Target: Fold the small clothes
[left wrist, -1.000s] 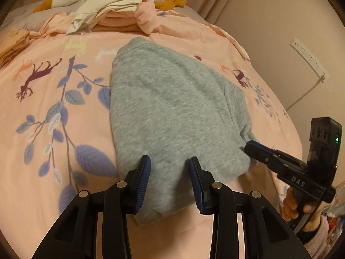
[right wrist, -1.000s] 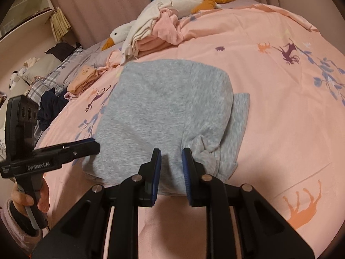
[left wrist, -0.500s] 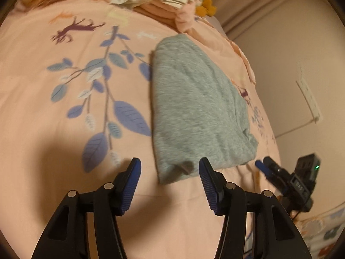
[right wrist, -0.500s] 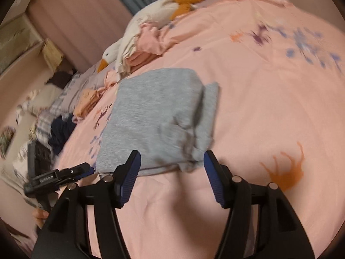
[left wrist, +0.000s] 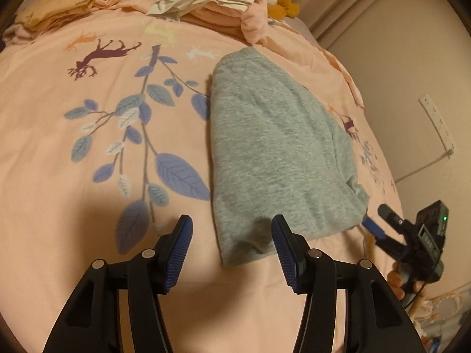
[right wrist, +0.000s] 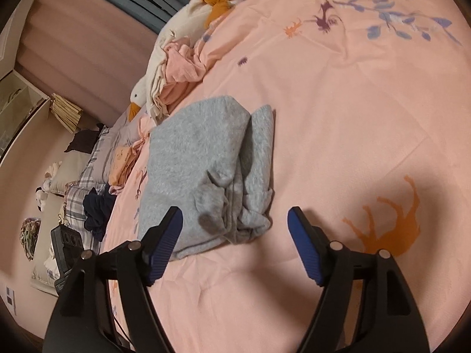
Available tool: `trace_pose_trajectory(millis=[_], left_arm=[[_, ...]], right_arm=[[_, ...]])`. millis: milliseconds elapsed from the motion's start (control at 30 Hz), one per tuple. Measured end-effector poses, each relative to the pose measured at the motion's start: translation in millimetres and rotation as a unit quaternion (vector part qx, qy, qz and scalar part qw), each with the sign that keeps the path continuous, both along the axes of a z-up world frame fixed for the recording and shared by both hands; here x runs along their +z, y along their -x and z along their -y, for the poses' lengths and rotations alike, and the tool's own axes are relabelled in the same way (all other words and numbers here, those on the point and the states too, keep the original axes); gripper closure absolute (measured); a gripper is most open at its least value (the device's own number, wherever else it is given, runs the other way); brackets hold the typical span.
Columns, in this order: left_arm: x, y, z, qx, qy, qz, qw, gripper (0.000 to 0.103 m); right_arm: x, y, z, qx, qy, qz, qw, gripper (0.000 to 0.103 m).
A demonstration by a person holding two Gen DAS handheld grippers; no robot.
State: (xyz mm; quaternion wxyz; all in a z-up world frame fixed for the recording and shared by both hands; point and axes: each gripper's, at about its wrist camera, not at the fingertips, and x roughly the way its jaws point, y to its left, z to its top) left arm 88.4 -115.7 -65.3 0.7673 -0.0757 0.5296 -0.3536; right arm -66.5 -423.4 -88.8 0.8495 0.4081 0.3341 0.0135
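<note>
A folded grey knit garment [left wrist: 273, 153] lies flat on the pink printed bed cover [left wrist: 73, 176]. My left gripper [left wrist: 231, 223] is open just above the garment's near corner, and its pads touch nothing. In the right wrist view the garment [right wrist: 200, 161] shows a bunched, layered near edge. My right gripper [right wrist: 234, 213] hovers over that edge with its jaws opening, the pads clear of the cloth. Beyond the garment's right corner, the left wrist view shows the right gripper [left wrist: 375, 216] held in a hand.
A pile of white and pink clothes [left wrist: 217, 3] lies at the head of the bed on a plush goose [right wrist: 138, 94]. Folded orange clothes [left wrist: 50, 8] sit far left. A wall with a power strip [left wrist: 438, 120] borders the bed's right side. Pillows and a dark garment [right wrist: 97, 206] lie left.
Both grippers were shut on the grey garment's near edge; both have let go, opened wide and drawn back. Each has also rolled, so the views tilt.
</note>
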Motion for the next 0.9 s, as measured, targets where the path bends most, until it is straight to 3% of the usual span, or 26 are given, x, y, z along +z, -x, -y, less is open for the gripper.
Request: trace_pose_trajectory(millis=[133,600,700,900], left_arm=[[-2,-1,9,-0.011,-0.007,0.005,0.9999,0.049],[2,-6,27,-0.025,-0.033,0.028,0.9988,0.049],[0,-8,29,-0.020,-0.033,0.024,0.9989,0.038],[-3,-10,30,-0.015,-0.032,0.019,0.9992,0.037]], right_arm=[[4,-5,0,0.006,0.014,0.003,1.000,0.028],[-10,-19,13,-0.004,-0.008,-0.020,1.000,0.025],[-13,-20,16,-0.001,-0.017,-0.020,1.000,0.023],[-15,-23,18,0.001,-0.019,-0.022,1.000,0.019]])
